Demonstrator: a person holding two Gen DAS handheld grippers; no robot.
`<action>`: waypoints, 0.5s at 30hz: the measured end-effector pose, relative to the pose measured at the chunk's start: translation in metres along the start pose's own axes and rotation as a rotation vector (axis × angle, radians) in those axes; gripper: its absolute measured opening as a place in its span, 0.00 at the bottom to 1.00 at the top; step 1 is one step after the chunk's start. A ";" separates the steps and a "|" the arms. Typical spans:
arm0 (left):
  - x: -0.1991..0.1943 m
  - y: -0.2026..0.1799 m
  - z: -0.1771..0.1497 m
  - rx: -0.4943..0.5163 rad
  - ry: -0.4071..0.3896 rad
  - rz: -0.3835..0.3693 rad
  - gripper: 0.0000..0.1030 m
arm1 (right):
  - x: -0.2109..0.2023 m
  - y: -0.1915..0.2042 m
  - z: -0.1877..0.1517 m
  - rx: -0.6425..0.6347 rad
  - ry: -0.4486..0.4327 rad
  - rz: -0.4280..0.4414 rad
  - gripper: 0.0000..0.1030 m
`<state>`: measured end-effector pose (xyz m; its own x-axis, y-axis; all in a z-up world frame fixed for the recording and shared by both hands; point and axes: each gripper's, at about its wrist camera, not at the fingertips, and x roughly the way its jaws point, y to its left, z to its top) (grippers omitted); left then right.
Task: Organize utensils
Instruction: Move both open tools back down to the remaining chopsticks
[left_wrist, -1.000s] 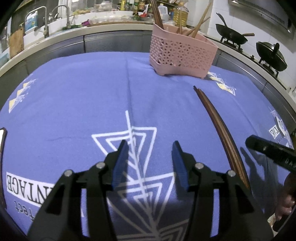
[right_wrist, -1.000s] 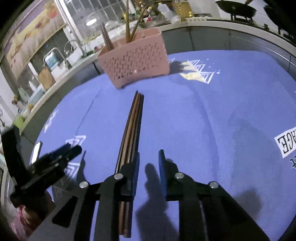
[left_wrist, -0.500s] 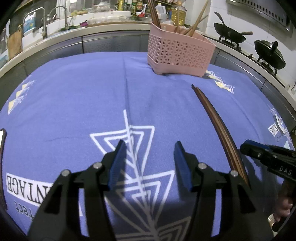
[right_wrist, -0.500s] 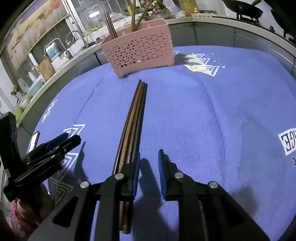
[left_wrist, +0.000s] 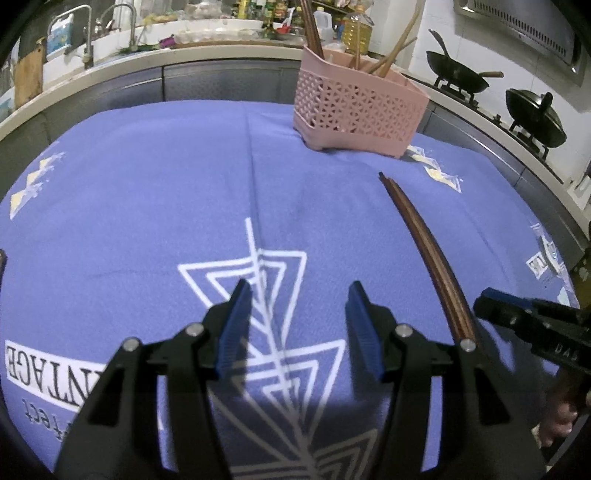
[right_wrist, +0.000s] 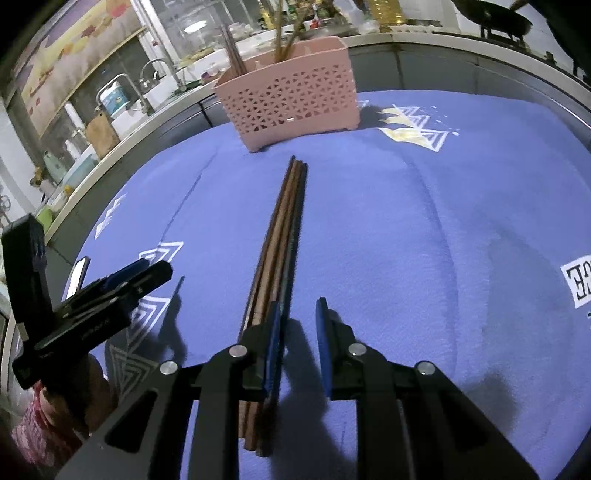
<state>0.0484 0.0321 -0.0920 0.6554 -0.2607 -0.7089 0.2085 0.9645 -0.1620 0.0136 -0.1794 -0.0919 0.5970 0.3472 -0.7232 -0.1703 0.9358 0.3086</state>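
A bundle of dark brown chopsticks (right_wrist: 286, 221) lies on the blue cloth (left_wrist: 147, 177), pointing toward a pink perforated basket (left_wrist: 354, 110) at the far edge that holds several upright chopsticks. My right gripper (right_wrist: 299, 304) hovers over the bundle's near end. Its jaws stand a narrow gap apart with nothing between them, and the chopsticks (left_wrist: 424, 240) pass under its left finger. My left gripper (left_wrist: 299, 288) is open over the white triangle print, to the left of the bundle. Each view shows the other gripper: the right gripper (left_wrist: 517, 314) and the left gripper (right_wrist: 147, 273).
The pink basket (right_wrist: 288, 99) stands near the table's far edge. Beyond it runs a counter with sink taps (left_wrist: 125, 22) and bottles. Two black woks (left_wrist: 458, 77) sit on a stove at the right. A phone (right_wrist: 79, 273) lies near the cloth's left edge.
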 end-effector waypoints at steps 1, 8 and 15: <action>0.000 0.000 0.000 -0.001 0.005 -0.011 0.51 | 0.000 0.002 0.000 -0.010 -0.001 0.001 0.20; 0.000 -0.008 0.007 -0.020 0.028 -0.065 0.51 | 0.003 0.008 -0.003 -0.060 0.008 -0.032 0.20; 0.005 -0.039 0.016 0.045 0.038 -0.090 0.51 | 0.004 0.010 -0.004 -0.060 0.009 -0.031 0.20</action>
<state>0.0553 -0.0076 -0.0786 0.6048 -0.3439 -0.7183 0.2984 0.9341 -0.1960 0.0108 -0.1680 -0.0944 0.5956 0.3187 -0.7373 -0.1988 0.9479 0.2491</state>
